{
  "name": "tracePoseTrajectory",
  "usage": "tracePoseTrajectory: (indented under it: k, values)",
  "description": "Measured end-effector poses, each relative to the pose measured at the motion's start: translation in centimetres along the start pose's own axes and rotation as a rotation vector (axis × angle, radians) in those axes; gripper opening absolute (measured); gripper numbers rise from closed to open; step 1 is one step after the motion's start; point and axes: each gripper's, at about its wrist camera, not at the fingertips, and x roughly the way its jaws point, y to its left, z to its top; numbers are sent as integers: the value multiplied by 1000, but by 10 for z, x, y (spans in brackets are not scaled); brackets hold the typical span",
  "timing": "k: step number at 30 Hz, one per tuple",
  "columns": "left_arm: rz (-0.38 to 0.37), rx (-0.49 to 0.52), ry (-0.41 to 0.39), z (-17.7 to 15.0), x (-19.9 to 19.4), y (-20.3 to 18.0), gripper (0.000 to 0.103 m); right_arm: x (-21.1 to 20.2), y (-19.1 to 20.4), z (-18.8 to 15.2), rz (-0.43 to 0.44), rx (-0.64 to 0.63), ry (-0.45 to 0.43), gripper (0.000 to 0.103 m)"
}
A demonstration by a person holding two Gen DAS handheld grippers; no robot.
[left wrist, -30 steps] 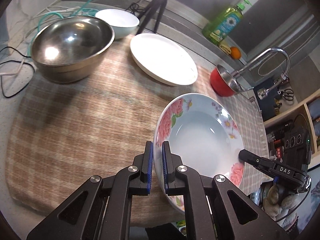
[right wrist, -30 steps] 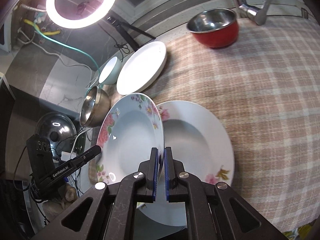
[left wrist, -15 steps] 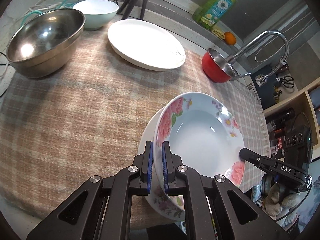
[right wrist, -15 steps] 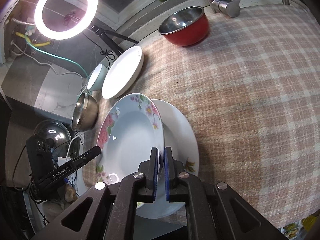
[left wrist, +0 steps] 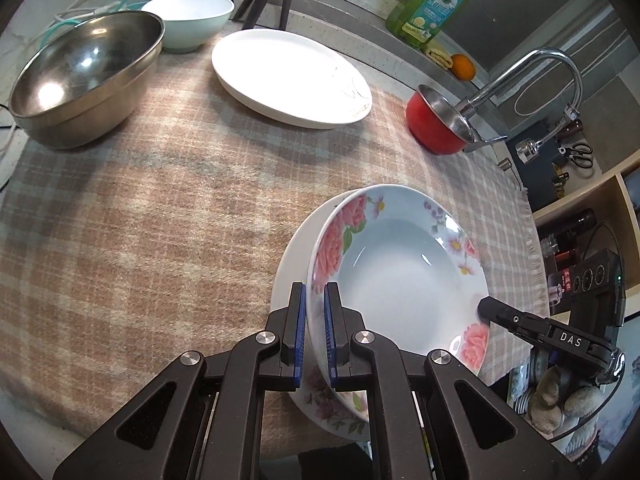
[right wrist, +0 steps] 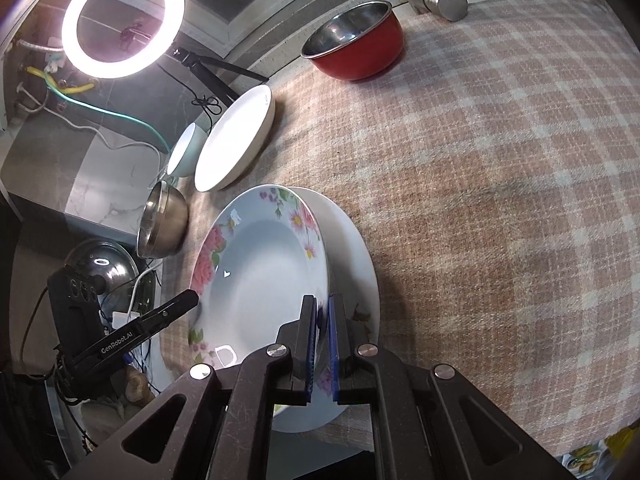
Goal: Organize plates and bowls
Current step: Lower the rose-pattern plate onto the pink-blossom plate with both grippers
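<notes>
A deep flowered plate [left wrist: 404,276] is held by both grippers over a second flowered plate [left wrist: 290,276] that lies on the checked cloth. My left gripper [left wrist: 315,308] is shut on the held plate's near rim. My right gripper [right wrist: 322,320] is shut on its opposite rim, and its tip shows in the left wrist view [left wrist: 486,306]. The held plate [right wrist: 260,280] sits just above the lower plate [right wrist: 352,256], slightly tilted. Whether they touch I cannot tell.
A plain white plate [left wrist: 288,76], a steel bowl [left wrist: 84,80], a pale bowl [left wrist: 190,16] and a red bowl [left wrist: 436,124] stand farther back on the cloth [left wrist: 160,220]. A tap [left wrist: 532,76] and soap bottle [left wrist: 436,0] stand behind. The table edge lies near me.
Both grippers have carried the flowered plate over and down toward the second flowered plate, which now shows beneath it. Both grips are unchanged.
</notes>
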Motion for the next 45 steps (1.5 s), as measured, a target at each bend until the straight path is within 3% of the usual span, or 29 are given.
tracePoseTrajectory:
  k: [45]
  values:
    - [-13, -2, 33, -3, 8, 6, 7, 16, -2, 0, -48, -13, 24, 7]
